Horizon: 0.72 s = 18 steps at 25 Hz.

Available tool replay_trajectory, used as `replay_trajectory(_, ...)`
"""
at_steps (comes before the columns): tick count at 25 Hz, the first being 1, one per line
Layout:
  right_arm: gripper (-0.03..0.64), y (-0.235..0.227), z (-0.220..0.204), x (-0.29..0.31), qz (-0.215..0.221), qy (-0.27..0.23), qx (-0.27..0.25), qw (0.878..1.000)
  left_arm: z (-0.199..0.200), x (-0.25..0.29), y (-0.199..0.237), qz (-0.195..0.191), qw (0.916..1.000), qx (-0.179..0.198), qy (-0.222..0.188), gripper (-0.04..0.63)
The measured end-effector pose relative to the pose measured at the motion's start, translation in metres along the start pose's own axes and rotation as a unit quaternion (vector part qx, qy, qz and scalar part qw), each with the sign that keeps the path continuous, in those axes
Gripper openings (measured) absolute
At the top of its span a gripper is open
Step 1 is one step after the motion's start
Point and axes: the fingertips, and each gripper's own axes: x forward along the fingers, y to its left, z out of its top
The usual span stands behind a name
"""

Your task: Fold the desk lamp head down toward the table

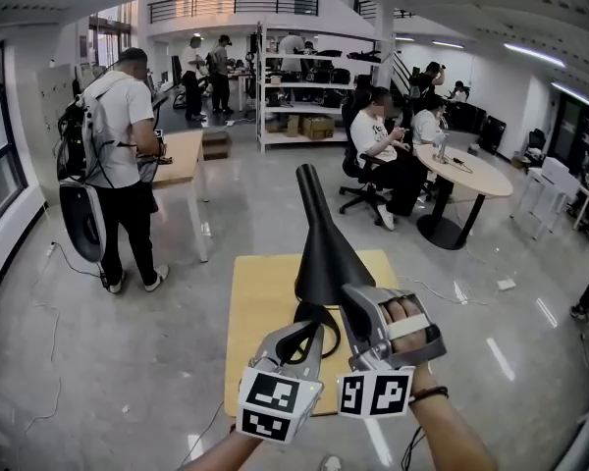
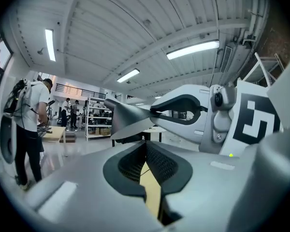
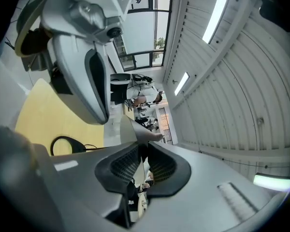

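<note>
A black desk lamp stands on a small yellow table [image 1: 250,312]. Its cone-shaped head [image 1: 322,248] points its narrow end up and away, and its ring base [image 1: 307,314] lies below the wide end. My right gripper [image 1: 356,297], rolled onto its side, is shut on the rim of the lamp head [image 3: 135,129], whose thin edge runs in between the pads [image 3: 154,166]. My left gripper [image 1: 309,334] hangs just left of it over the ring base, jaws shut on nothing, with only a slit of yellow table showing between them [image 2: 146,151]. The lamp head [image 2: 128,120] also shows ahead in the left gripper view.
A person with a backpack [image 1: 118,155] stands at the left beside another wooden table [image 1: 182,155]. Seated people surround a round table [image 1: 471,173] at the right. Shelves [image 1: 294,96] stand at the back. A cable [image 1: 49,292] lies on the shiny floor.
</note>
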Motion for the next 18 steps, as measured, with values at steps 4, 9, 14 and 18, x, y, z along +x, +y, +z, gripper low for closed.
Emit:
replay_trajectory(4, 0.052, 0.012, 0.022, 0.012, 0.003, 0.005, 0.006, 1.0, 0.003, -0.02, 0.025, 0.003, 1.0, -0.004, 0.007, -0.002)
replay_trajectory(9, 0.067, 0.013, -0.026, -0.021, 0.011, 0.013, 0.004, 1.0, 0.013, -0.009, -0.031, 0.007, 0.9999, -0.005, 0.011, -0.002)
replay_trajectory(14, 0.08, 0.033, -0.008, 0.014, 0.016, 0.024, -0.001, 1.0, 0.014, -0.011, 0.007, 0.007, 0.9999, -0.003, 0.013, -0.002)
replay_trajectory(18, 0.095, 0.051, -0.017, 0.038, 0.018, 0.031, 0.006, 0.999, 0.011, 0.002, 0.022, 0.009, 0.9998, -0.001, 0.015, -0.002)
